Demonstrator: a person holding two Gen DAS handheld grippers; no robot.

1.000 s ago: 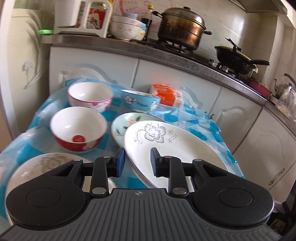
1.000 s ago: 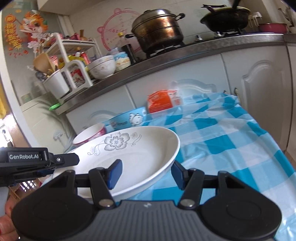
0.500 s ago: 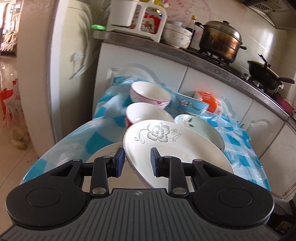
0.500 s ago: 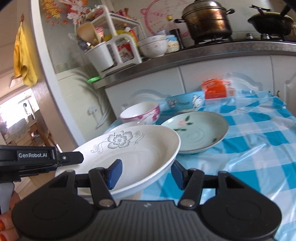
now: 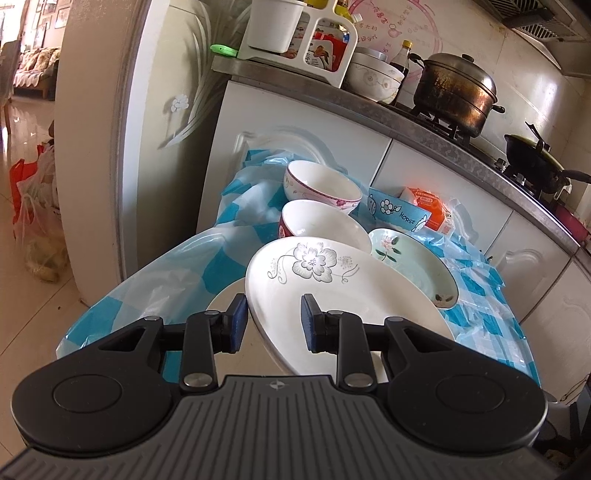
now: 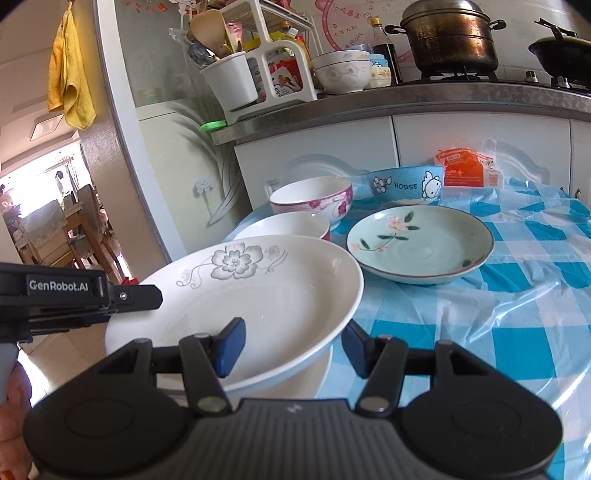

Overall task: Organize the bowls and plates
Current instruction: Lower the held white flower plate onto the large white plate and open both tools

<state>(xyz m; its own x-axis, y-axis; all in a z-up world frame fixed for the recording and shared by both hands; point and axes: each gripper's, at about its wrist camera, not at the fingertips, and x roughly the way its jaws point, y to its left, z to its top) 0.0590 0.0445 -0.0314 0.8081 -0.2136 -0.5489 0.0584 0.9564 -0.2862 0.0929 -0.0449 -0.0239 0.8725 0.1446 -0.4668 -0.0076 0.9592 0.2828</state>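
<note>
My left gripper is shut on the rim of a large white plate with a grey flower and holds it tilted just above a second white plate at the table's near left corner. In the right wrist view the held plate spans both jaws of my right gripper, which are spread around its near rim; the second white plate shows beneath. The left gripper body reaches in from the left. A green plate, a red-and-white bowl, a pink-flowered bowl and a blue bowl stand behind.
The table has a blue checked cloth under clear plastic. An orange packet leans at the back. White cabinets and a counter with a pot, a wok and a rack stand behind. The fridge is left.
Both grippers have carried the flowered plate leftwards across the table, from over the green plate to above the white plate at the near left corner. The grip looks the same.
</note>
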